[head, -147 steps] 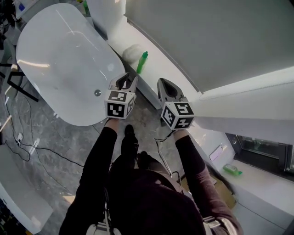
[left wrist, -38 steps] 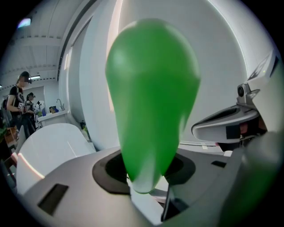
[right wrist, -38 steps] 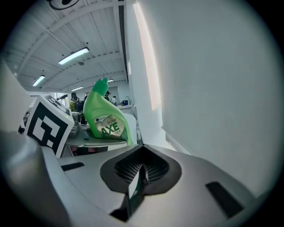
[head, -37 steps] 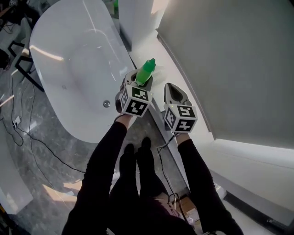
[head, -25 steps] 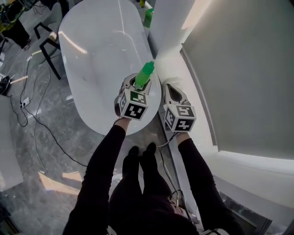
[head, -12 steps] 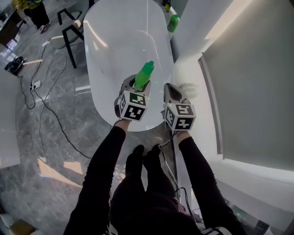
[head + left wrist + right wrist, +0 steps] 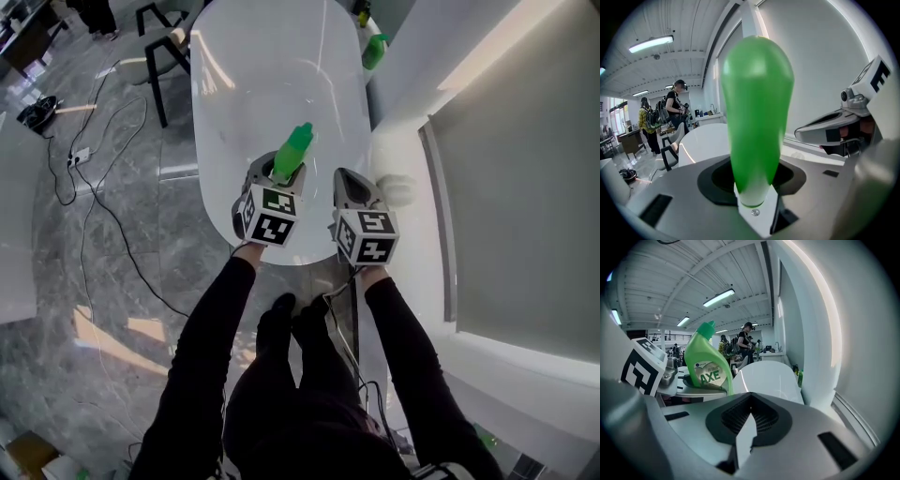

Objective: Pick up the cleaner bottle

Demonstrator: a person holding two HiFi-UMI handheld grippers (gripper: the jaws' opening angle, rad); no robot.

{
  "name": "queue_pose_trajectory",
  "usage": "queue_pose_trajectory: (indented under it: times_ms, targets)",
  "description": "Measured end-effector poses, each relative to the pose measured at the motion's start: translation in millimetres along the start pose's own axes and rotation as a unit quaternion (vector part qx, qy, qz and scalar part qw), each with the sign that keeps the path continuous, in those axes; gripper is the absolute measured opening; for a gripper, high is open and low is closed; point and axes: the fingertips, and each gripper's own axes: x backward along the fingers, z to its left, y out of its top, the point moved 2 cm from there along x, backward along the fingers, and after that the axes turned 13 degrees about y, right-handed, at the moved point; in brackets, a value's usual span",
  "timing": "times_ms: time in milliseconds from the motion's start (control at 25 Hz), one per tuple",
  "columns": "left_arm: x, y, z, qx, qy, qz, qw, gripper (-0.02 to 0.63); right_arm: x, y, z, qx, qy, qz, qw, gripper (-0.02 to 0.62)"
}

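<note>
Open room for moving is being offered by the grey marble floor [image 7: 112, 281] across the left of the head view, though cables [image 7: 98, 202] are lying over it. The top centre is being filled by a white bathtub [image 7: 208, 159], and the right side is being closed off by a white ledge [image 7: 398, 155] and a grey wall panel [image 7: 525, 169]. The cleaner bottle [image 7: 294, 152] is being gripped near its base by the left hand-held gripper [image 7: 278, 178] over the tub's near end. The jaws are being kept well apart by the bottle's body, and its neck is pointing up and away. The right hand-held gripper [image 7: 349, 187] is being held just beside it with jaws closed on nothing. A second green bottle [image 7: 375, 52] is standing at the tub's far end, a chair [image 7: 161, 42] at upper left, and people [image 7: 675, 105] are being shown far off in the left gripper view.
</note>
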Motion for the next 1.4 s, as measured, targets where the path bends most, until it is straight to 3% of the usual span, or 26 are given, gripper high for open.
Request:
queue_pose_trajectory:
  times_ms: [760,1400]
  targets:
    - [0,-12,28,0.015,0.024,0.013,0.9995,0.192,-32,-3,22,-0.004,0.052,0.012,0.999,0.001]
    - [1,-10,27,0.018,0.018,0.013,0.9996,0.192,-34,-8,16,-0.009,0.042,0.015,0.999,0.002]
